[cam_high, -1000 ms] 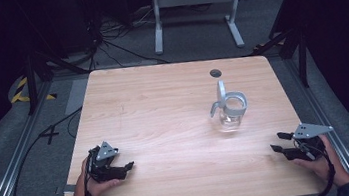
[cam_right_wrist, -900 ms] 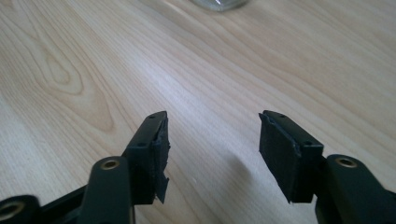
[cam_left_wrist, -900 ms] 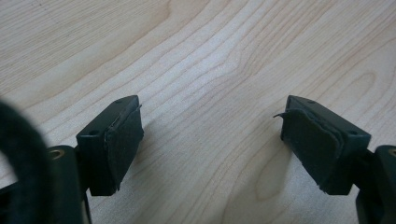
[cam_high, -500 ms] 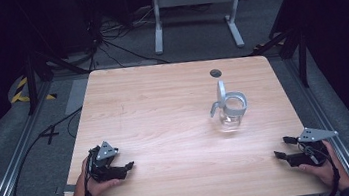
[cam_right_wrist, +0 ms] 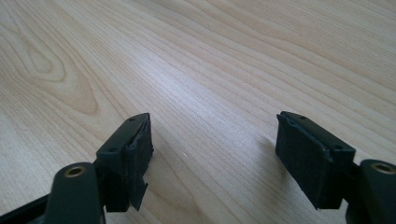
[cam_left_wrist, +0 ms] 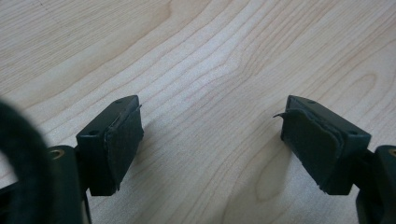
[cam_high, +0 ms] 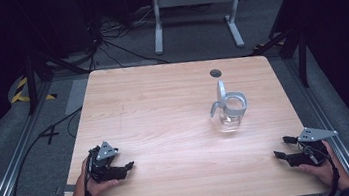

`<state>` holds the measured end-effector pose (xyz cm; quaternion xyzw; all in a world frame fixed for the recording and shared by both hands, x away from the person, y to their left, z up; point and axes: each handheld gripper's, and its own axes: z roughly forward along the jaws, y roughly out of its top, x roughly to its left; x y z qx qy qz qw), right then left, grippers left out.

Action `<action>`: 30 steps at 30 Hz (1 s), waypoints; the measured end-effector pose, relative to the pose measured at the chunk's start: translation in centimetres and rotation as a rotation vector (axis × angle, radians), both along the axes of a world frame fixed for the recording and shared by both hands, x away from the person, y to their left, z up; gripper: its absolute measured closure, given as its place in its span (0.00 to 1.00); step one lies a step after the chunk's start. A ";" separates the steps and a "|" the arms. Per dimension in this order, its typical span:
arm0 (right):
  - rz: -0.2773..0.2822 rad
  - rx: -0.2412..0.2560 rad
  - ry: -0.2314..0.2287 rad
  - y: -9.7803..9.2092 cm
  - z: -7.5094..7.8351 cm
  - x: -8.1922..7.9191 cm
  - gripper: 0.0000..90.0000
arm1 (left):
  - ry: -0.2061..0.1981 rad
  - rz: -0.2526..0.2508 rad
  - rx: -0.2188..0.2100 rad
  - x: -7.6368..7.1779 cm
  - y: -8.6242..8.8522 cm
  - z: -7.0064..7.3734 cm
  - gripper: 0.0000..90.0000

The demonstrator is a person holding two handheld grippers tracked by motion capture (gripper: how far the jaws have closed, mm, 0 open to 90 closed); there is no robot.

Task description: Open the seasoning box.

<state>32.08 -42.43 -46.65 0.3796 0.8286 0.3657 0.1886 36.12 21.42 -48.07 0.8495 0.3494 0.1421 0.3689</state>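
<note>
A clear glass jug (cam_high: pixel 228 111) with a grey rim, a handle and a raised lid stands upright on the right half of the wooden table (cam_high: pixel 164 109). My left gripper (cam_high: pixel 126 166) rests near the front left corner, held by a hand, jaws pointing right. In the left gripper view it (cam_left_wrist: pixel 210 123) is open over bare wood. My right gripper (cam_high: pixel 283 148) lies at the front right corner, jaws pointing left, below the jug and apart from it. The right gripper view shows it (cam_right_wrist: pixel 214 133) open with nothing between the pads.
A small dark round hole (cam_high: pixel 216 73) sits near the table's far edge, behind the jug. A white metal stand (cam_high: pixel 194 0) and cables (cam_high: pixel 105 41) are on the floor beyond the table. Dark rails run along both sides.
My right gripper has drawn back a little toward the front right corner of the table. The left gripper and the jug have not moved.
</note>
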 end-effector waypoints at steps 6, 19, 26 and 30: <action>-0.002 0.004 0.001 0.1 0.0 0.1 0.29 | -0.007 0.002 0.011 0.0 0.0 0.0 0.23; -0.004 0.001 0.002 0.1 0.0 0.2 0.28 | 0.009 0.012 0.012 -0.1 -0.1 0.1 0.22; -0.005 0.000 0.001 0.1 0.0 0.2 0.28 | 0.013 0.033 0.000 -0.1 -0.2 0.0 0.20; -0.006 0.000 0.001 0.1 0.0 0.2 0.28 | 0.015 0.035 0.005 -0.1 -0.2 0.0 0.19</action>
